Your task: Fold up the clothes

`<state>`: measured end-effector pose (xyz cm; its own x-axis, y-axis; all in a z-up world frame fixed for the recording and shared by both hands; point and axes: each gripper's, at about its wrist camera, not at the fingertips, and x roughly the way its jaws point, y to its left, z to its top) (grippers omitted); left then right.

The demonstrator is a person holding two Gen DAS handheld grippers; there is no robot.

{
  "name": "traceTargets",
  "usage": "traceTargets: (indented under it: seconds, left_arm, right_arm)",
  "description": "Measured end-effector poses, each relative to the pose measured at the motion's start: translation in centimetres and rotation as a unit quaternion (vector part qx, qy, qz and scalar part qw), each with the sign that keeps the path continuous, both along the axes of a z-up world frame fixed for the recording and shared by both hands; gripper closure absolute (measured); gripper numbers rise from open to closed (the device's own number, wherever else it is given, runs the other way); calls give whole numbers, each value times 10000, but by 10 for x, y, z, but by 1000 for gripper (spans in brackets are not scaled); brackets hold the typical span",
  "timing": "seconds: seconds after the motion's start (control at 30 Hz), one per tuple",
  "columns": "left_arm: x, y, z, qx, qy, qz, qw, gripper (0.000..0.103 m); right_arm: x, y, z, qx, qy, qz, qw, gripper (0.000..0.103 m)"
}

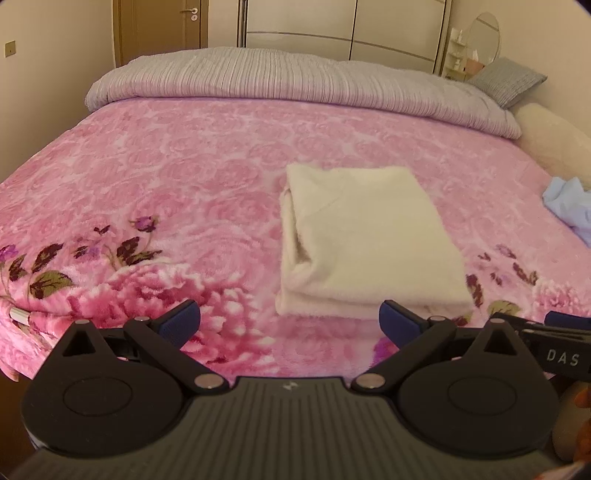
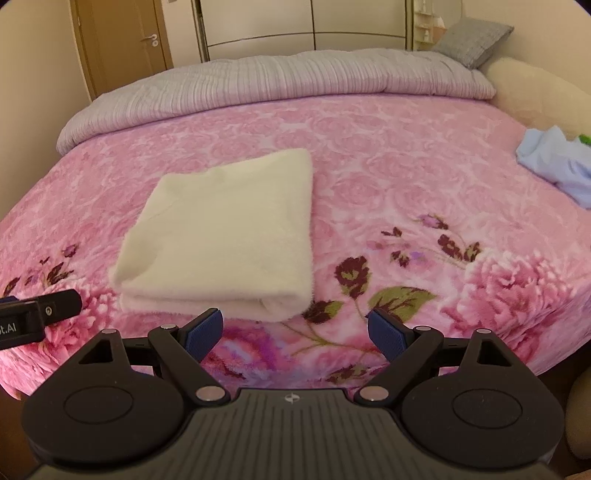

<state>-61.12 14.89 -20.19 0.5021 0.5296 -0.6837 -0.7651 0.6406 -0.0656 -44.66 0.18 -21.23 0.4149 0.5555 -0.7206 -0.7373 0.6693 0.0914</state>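
Here, at far left of the left wrist view, a brown door (image 1: 159,33) with a metal handle, then a pale wardrobe (image 1: 343,29) behind the bed. Across the near bed, a pink floral blanket (image 1: 166,192); along the far edge, a bunched grey ribbed duvet (image 1: 288,81). Low in the foreground, left gripper (image 1: 290,323) with jaws spread wide, blue pads (image 1: 181,321) apart and holding nothing, hovering just above the blanket at the bed's near edge. Just beyond and slightly right of its centre, a folded cream fleece garment (image 1: 362,240), lying flat on the blanket in a neat rectangle, layered fold edges showing on its left and near sides. Further right, a grey pillow (image 1: 509,81) propped at the head corner and a cream cushion (image 1: 554,144) beside it. At the right edge, a crumpled light blue garment (image 1: 569,203), well apart from the folded one.

From the right wrist view, folded cream fleece garment (image 2: 221,236) left of centre. Right gripper (image 2: 295,332) likewise spread wide and empty, its left pad (image 2: 205,334) just in front of the garment's near right corner, not gripping it. Light blue garment (image 2: 554,166) far right, unfolded, with a small green item (image 2: 585,139) beside it.
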Motion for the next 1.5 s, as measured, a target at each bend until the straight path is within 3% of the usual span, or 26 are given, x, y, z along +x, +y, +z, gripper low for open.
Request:
traceTargets:
  seconds: [0.3,0.7,1.07,1.3,1.37,1.5]
  left_arm:
    - [-11,-2,9,-25,-301,-75,9995,1]
    - [-12,3,6,-86,-268,-19,9996,1]
    - [-4,34,-18,-764,-537,-201,9954,1]
    - [-15,94,-42,-1540,-1187,94,9809,1]
    - [-15,110,-49,-1741,-1376,102,9750,1]
    - [-4,139,-67,-2161,-1694,56,9615,1]
  right_arm:
    - [-8,-3,10,39,-131,35,9999,15]
    - [-1,1,2,44,19,74,10000,15]
    - [23,5,-18,-131,253,-92,9996,14]
    - [74,-7,-36,642,1178,-368,9903,14]
    - [89,-10,-40,1053,1565,-399,9812,14]
    - [118,-10,-59,1777,2520,-488,9500,14]
